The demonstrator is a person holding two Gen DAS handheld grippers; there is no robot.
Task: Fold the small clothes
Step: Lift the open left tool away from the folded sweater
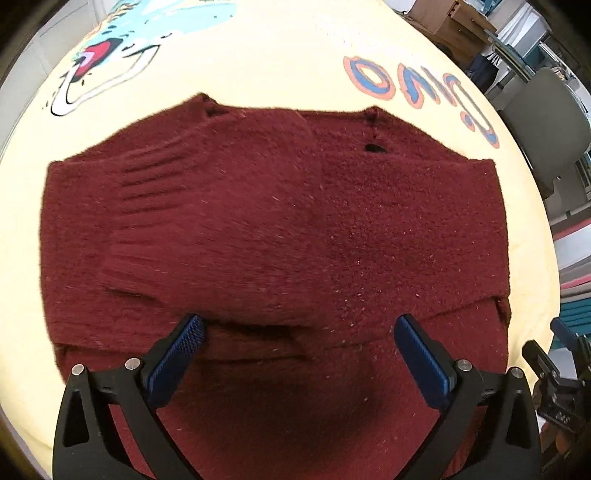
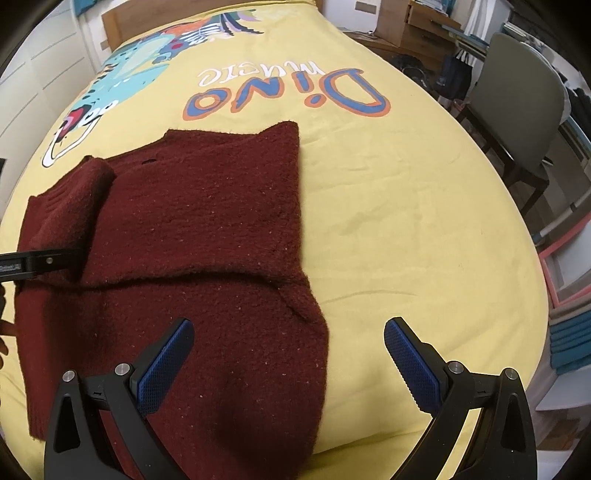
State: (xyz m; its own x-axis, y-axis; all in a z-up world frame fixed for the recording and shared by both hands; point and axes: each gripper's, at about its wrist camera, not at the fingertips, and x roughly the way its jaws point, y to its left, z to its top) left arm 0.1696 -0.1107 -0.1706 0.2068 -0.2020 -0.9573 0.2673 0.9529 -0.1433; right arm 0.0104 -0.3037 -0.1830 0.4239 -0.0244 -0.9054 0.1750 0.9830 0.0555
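Note:
A dark red knit sweater (image 1: pixel 280 229) lies flat on the yellow bed cover (image 1: pixel 258 66), with its sleeves folded in over the body. My left gripper (image 1: pixel 299 325) is open and empty, low over the sweater's near part, at the edge of the folded layer. The sweater also shows in the right wrist view (image 2: pixel 199 229). My right gripper (image 2: pixel 288 328) is open and empty above the sweater's right edge; its left finger is over the knit, its right finger over bare cover. The left gripper (image 2: pixel 44 264) shows as a black bar at the left edge.
The bed cover (image 2: pixel 406 221) carries a dinosaur print (image 2: pixel 122 85) and the words "Dino music" (image 2: pixel 288 92). A grey chair (image 2: pixel 517 107) and wooden furniture (image 2: pixel 424 22) stand right of the bed. Stacked items (image 2: pixel 569 343) sit at the far right.

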